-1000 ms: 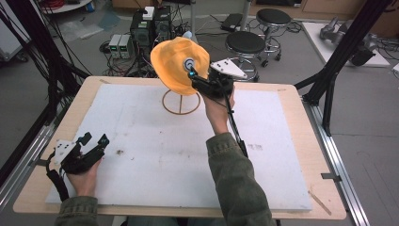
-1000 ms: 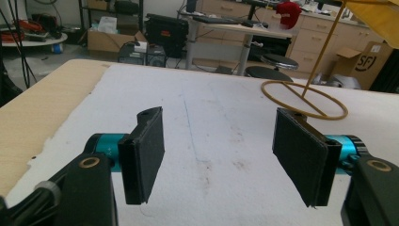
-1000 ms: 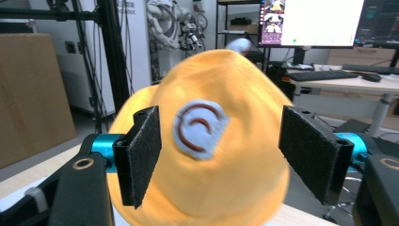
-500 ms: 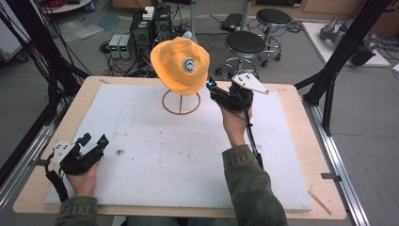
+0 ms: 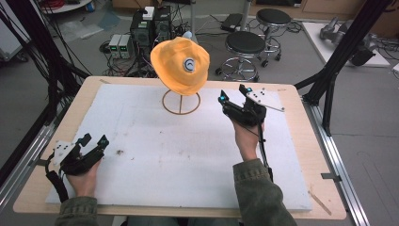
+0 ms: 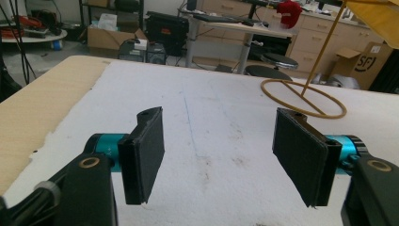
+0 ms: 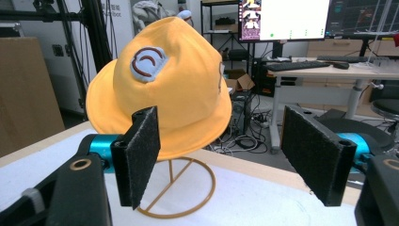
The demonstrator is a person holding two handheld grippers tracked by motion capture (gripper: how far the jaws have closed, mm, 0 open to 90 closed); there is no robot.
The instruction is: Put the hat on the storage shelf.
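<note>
At lower left of the high view the left gripper (image 5: 91,146) rests low on the white mat (image 5: 188,155), jaws wide and empty. Right of centre, the right gripper (image 5: 234,95) hovers, jaws wide, holding nothing. The hat (image 5: 180,66), upper centre, sits on its stand (image 5: 181,101), showing a round patch without readable writing.

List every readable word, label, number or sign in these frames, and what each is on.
"SF": on the cardboard box behind the table, partly cut off.
Hat: round patch with a curved emblem, no letters.
Monitor: screen text too small to read.
Wall sign: too blurred to read.
</note>
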